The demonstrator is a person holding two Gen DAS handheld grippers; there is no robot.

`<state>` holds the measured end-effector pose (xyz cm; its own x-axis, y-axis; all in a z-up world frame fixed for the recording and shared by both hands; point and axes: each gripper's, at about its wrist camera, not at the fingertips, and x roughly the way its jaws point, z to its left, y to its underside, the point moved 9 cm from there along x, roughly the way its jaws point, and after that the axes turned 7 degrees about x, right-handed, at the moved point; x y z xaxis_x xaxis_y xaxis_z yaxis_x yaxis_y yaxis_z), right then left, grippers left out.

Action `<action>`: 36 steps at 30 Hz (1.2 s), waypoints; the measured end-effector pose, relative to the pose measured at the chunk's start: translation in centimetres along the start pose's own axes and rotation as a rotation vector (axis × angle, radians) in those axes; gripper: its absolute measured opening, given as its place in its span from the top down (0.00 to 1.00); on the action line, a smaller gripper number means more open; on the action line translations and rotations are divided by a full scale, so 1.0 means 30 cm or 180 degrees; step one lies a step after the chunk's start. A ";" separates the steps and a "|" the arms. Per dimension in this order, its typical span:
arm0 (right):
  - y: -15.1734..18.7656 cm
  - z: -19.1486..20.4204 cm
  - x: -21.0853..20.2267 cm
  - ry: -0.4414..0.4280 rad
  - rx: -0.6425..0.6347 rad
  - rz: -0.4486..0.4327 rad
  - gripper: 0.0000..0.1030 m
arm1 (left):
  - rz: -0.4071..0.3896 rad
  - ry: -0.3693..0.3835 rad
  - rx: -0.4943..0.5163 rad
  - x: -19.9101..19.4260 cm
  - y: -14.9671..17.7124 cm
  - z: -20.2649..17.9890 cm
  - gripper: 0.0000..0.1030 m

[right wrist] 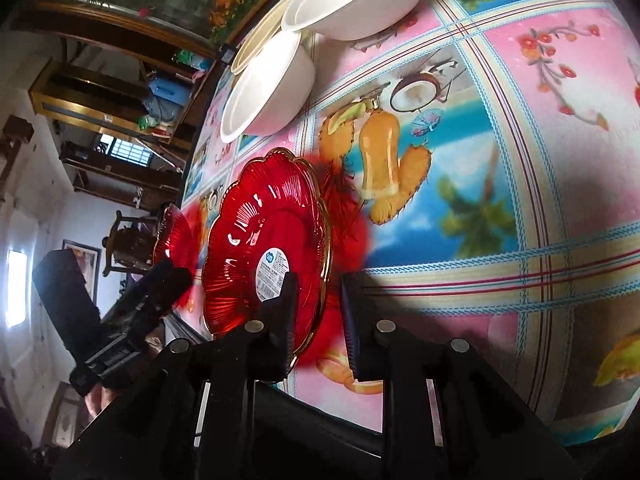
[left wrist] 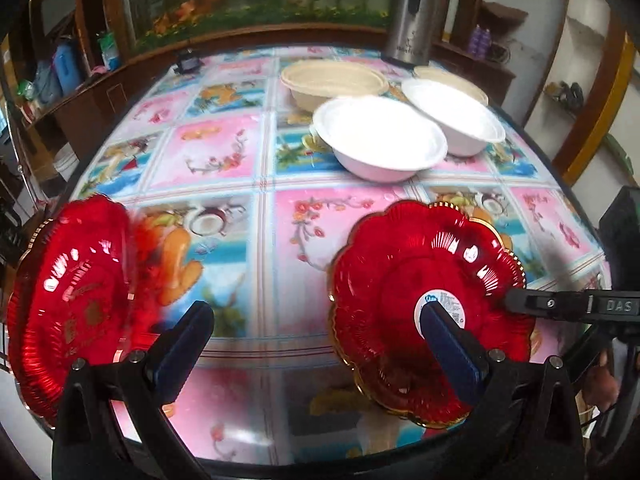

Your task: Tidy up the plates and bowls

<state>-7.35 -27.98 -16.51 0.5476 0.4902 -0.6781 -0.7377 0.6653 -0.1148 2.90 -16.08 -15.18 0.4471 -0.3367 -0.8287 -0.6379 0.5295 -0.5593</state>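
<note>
Here, red plate [right wrist: 268,248] rim between the right tool [right wrist: 320,312] fingers.

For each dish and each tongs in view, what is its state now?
Red plate with sticker: tilted, its rim between the right tongs.
Second red plate: at the table's left edge, ungripped.
Left tongs: open, empty.
White bowls: upright, empty.
Beige bowls: upright.
</note>
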 end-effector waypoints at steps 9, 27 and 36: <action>0.028 0.022 0.008 0.0097 -0.0264 -0.0063 0.80 | 0.0159 0.0059 -0.0132 0.065 0.022 0.006 0.16; 0.002 0.023 0.009 0.0137 -0.0201 -0.0242 0.80 | 0.0174 0.0454 -0.0118 0.080 0.031 -0.020 0.82; 0.002 0.028 0.003 0.0524 -0.0475 -0.0427 0.93 | 0.0095 0.0414 0.0021 0.069 0.024 -0.027 0.83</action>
<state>-7.02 -27.42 -15.96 0.5818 0.2967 -0.7573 -0.7196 0.6218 -0.3092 2.86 -17.04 -17.31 0.3426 -0.4187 -0.8410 -0.6453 0.5457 -0.5346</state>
